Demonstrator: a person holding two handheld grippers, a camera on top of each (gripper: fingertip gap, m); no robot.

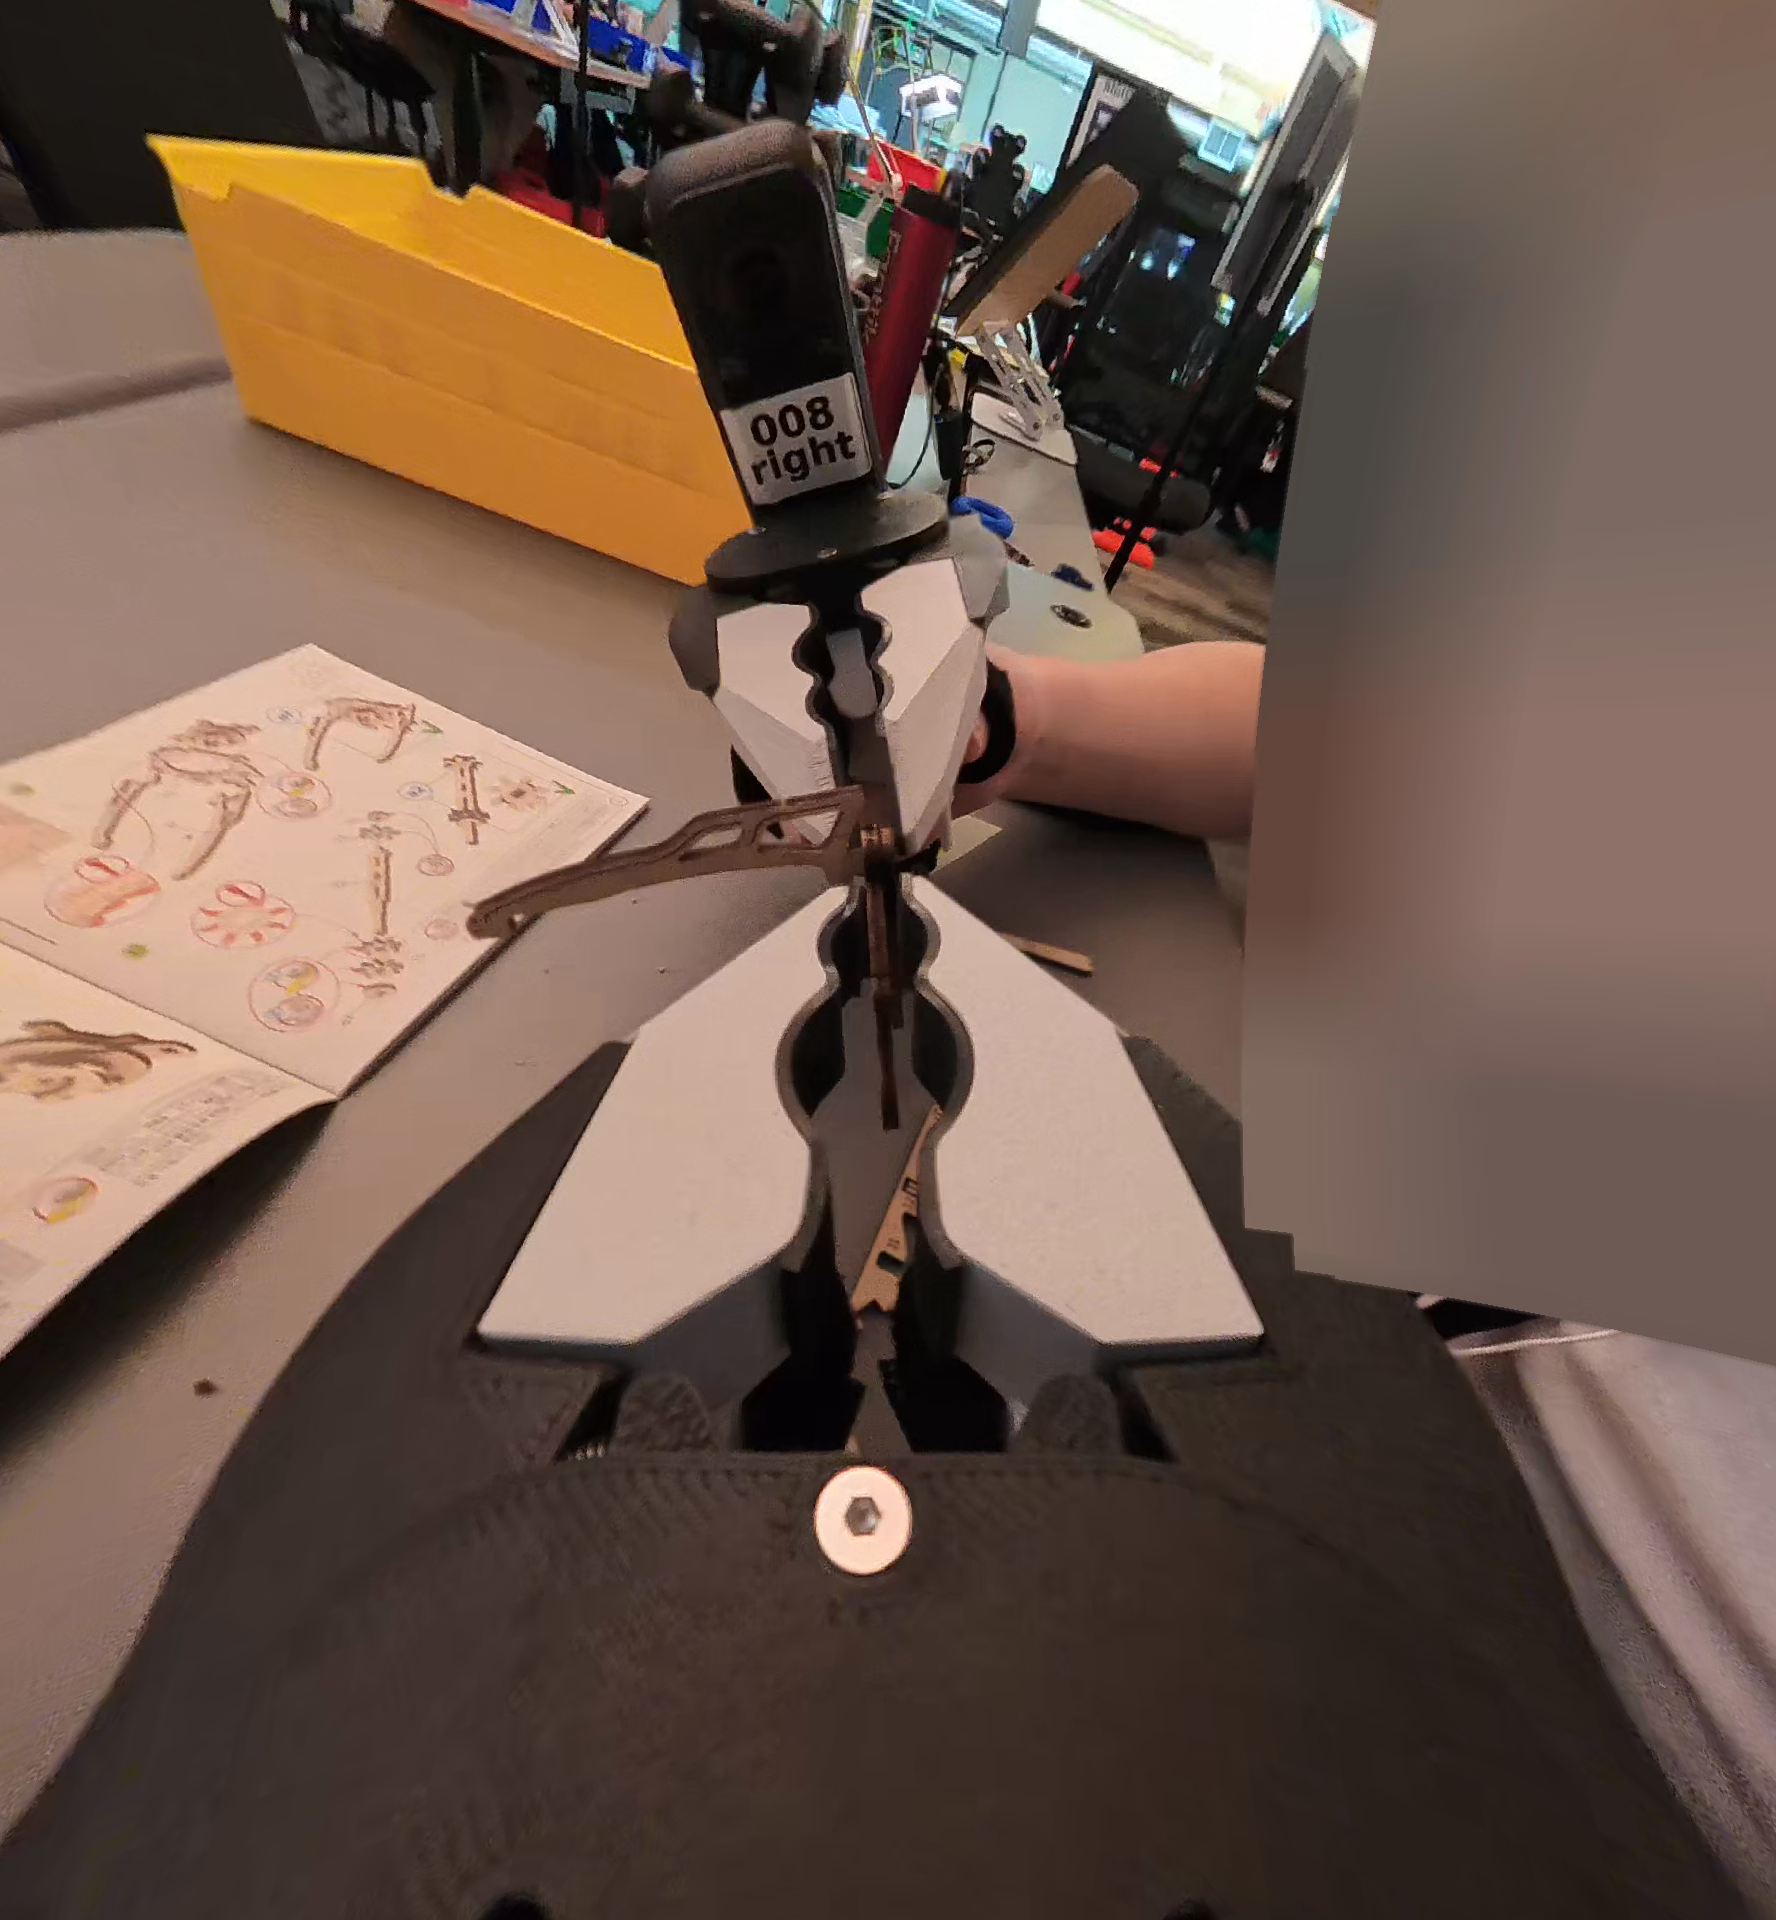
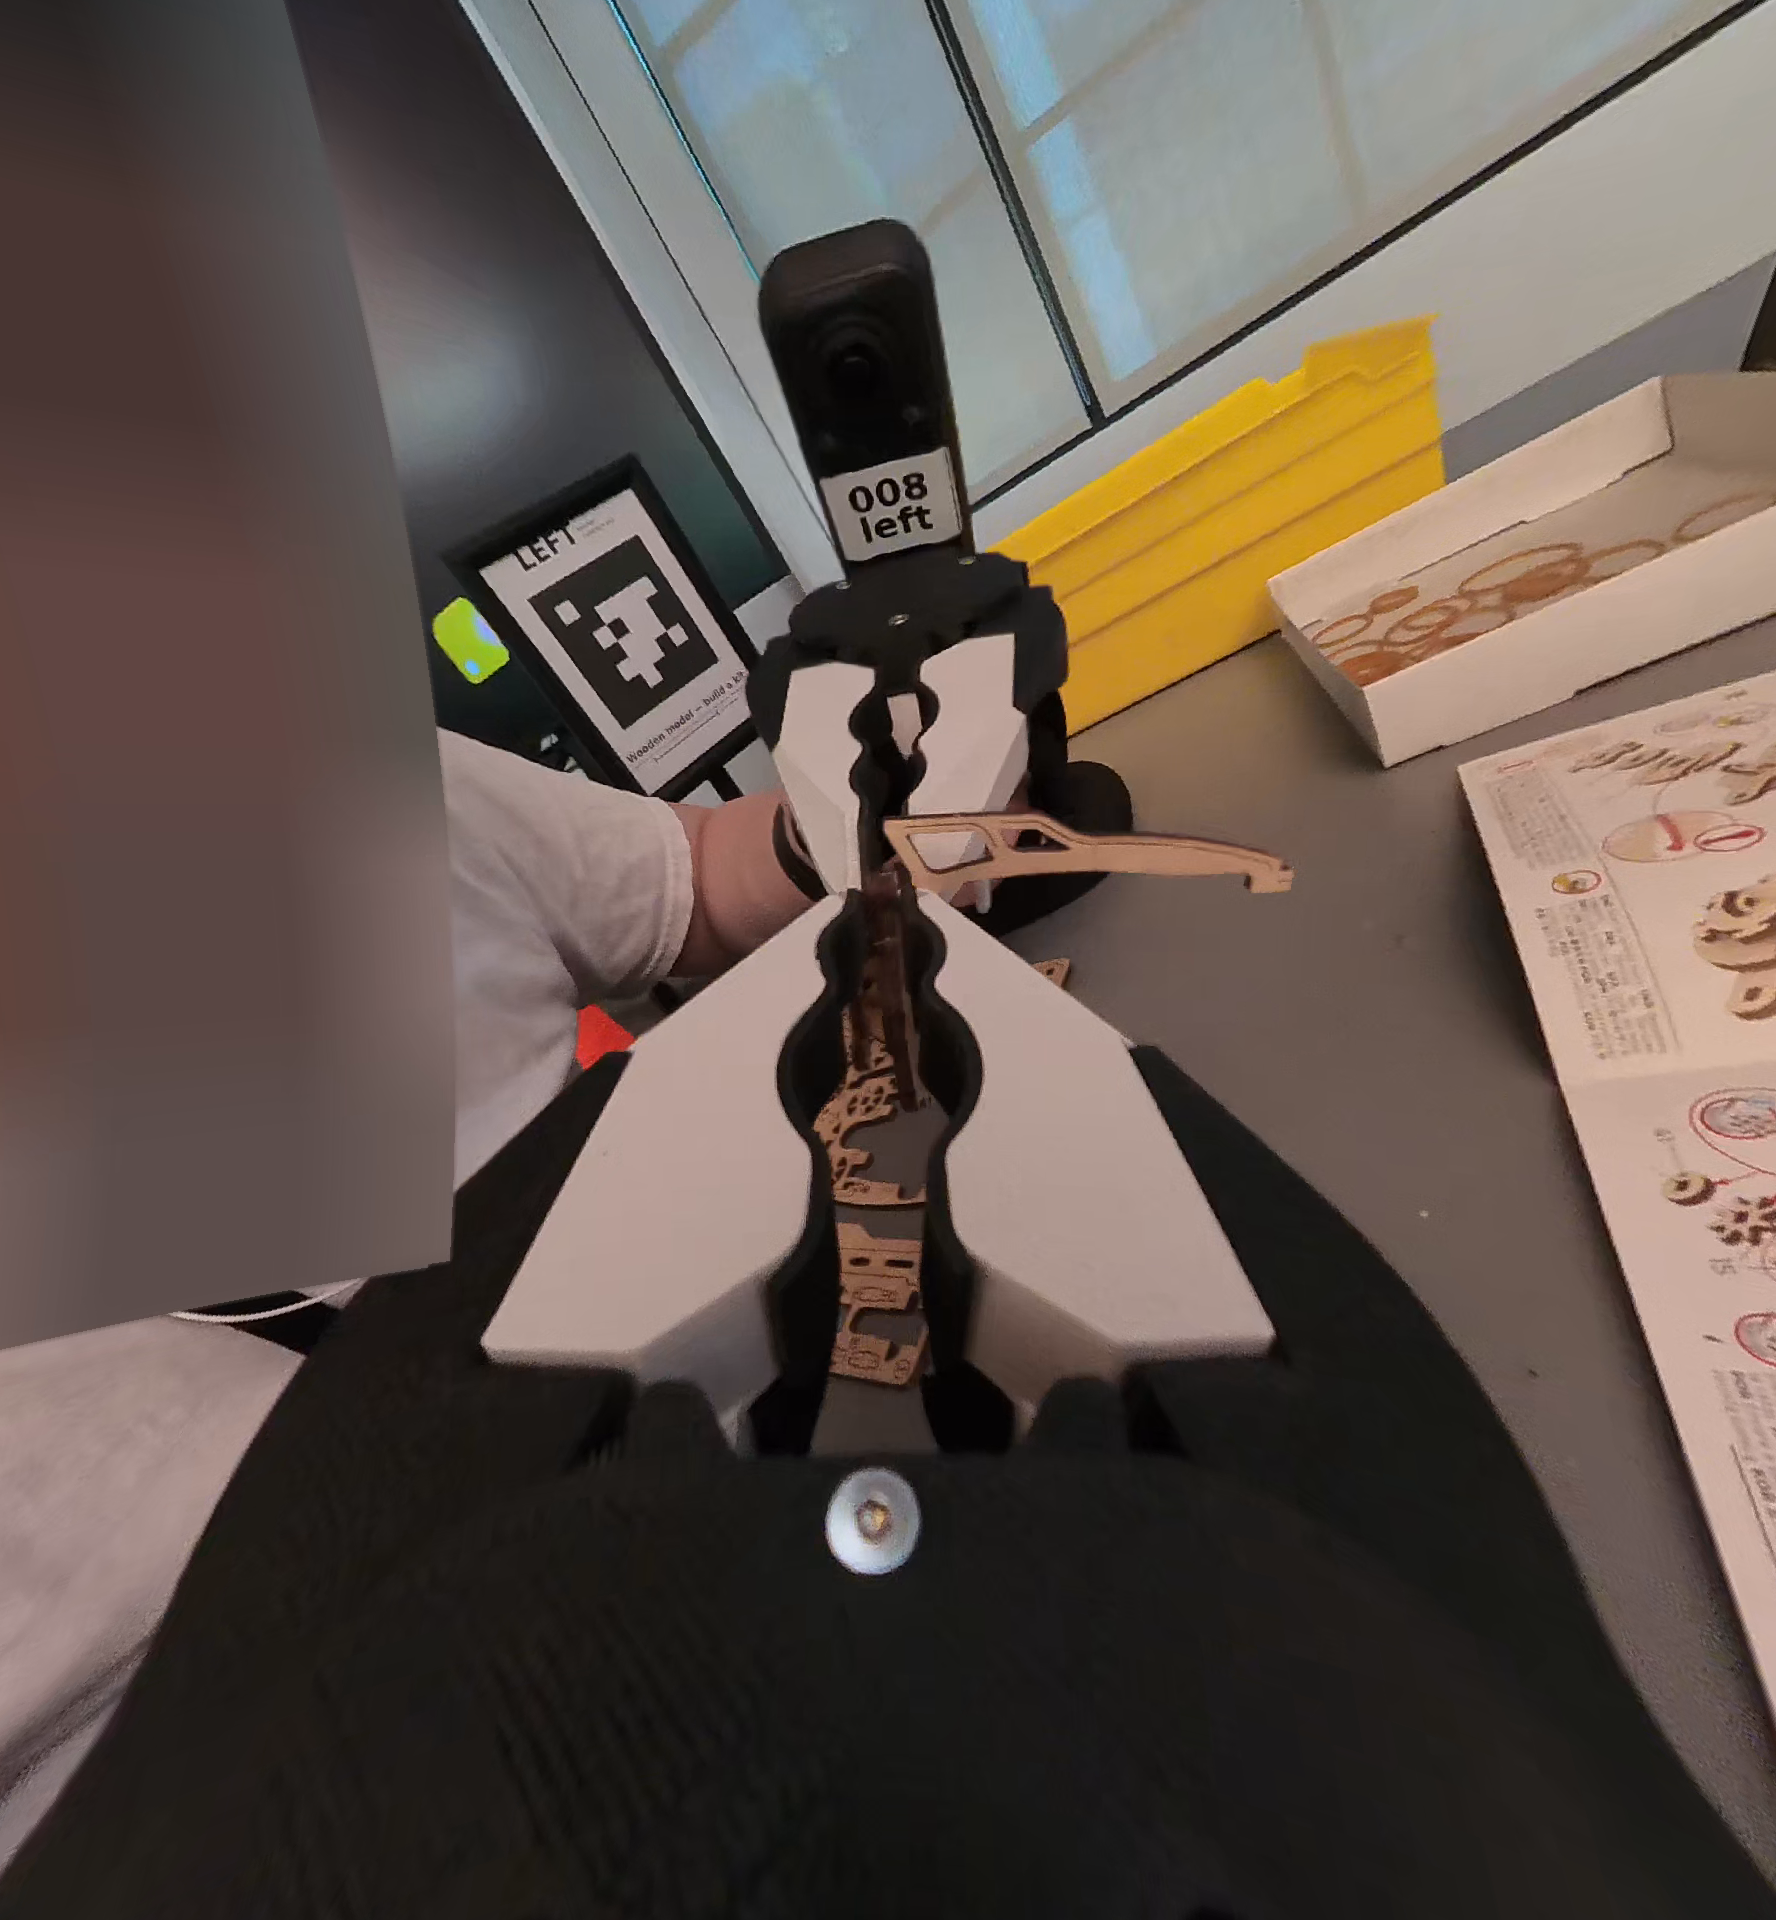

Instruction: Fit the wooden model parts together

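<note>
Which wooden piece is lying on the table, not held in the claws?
The small tan wooden sliver lying flat on the grey table; the other wooden pieces are held up off it.

A grey table (image 1: 344, 520) carries a yellow bin (image 1: 448, 343); an open instruction booklet (image 1: 188, 935); a white cardboard tray (image 2: 1549, 582); a small wooden piece (image 1: 1045, 953).

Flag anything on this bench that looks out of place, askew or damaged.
Little stands out. One small wooden piece lies loose on the grey table, beyond the two gripper tips and apart from the parts tray. The instruction booklet lies open. I see nothing broken or spilled.
</note>
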